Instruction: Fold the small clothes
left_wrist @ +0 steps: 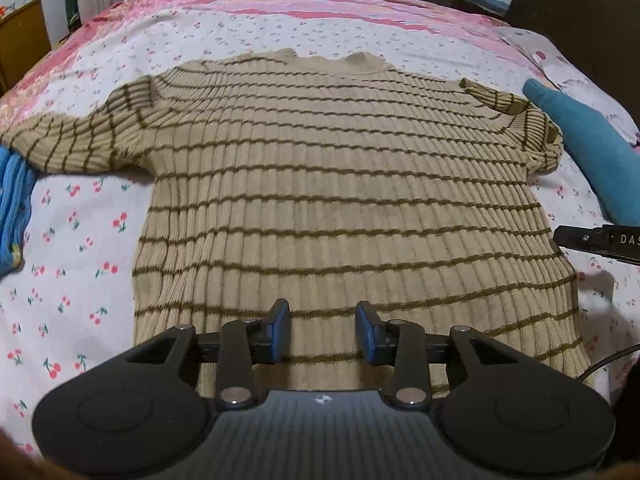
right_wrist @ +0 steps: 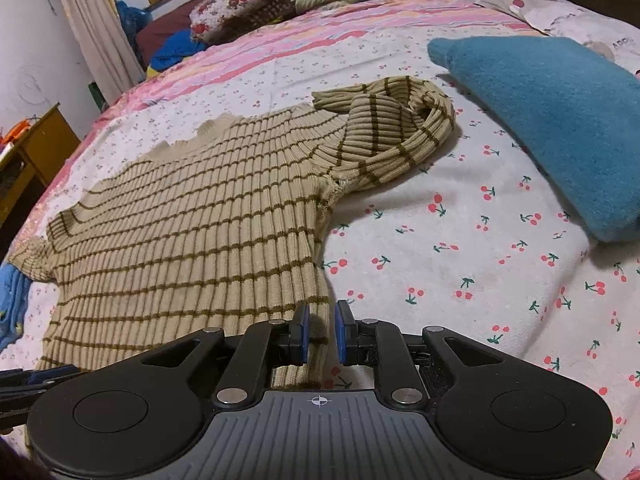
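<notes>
- The left tongs (left_wrist: 323, 330) sit at the bottom centre of the left wrist view, blue pads spread wide and holding nothing, poised over the hem.
- The right tongs (right_wrist: 322, 332) sit at the bottom centre of the right wrist view, pads parted by a narrower gap and pinching nothing, straddling the right side edge near the hem.
- The beige ribbed knit sweater with thin brown stripes (left_wrist: 340, 200) lies flat across the middle of the cherry-print bed sheet (right_wrist: 460, 280), neckline toward the top of the frame.
- Its right sleeve (right_wrist: 396, 128), centre right in the right wrist view, is bunched and rolled over itself; the left sleeve (left_wrist: 68, 140) lies out flat.
- I judge it light, soft and stretchy, so it will sag and drag. Pinch the hem corners or the sleeve cuffs.
- A folded teal woolly garment (right_wrist: 552, 120) lies near, to the right.
- No containers are visible.
</notes>
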Tool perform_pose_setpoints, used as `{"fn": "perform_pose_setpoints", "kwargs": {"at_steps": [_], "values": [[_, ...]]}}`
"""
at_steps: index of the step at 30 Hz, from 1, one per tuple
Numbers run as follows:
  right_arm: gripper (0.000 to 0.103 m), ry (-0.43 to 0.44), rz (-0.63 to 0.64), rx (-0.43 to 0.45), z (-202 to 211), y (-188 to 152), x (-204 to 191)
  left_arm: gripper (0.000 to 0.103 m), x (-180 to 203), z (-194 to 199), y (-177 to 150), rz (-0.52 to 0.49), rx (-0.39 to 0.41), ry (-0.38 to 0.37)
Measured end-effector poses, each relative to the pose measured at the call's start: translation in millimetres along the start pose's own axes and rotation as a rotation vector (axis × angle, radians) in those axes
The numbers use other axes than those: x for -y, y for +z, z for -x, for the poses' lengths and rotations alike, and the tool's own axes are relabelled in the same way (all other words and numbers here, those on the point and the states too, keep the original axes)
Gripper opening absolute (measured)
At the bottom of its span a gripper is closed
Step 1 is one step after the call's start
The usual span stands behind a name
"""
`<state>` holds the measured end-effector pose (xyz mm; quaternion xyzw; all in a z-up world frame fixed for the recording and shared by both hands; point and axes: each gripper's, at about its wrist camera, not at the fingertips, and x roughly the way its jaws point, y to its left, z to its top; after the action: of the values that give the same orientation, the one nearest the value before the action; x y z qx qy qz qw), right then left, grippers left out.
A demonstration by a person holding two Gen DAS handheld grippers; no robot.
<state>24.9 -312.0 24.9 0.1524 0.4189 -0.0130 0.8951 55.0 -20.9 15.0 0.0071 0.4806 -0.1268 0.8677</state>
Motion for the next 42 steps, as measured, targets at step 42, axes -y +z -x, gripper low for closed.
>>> {"fn": "perform_pose_setpoints", "kwargs": {"at_steps": [42], "values": [[0.022, -0.004, 0.047, 0.123, -5, 48, 8, 0.047, 48, -39, 54, -0.116, -0.009, -0.05]]}}
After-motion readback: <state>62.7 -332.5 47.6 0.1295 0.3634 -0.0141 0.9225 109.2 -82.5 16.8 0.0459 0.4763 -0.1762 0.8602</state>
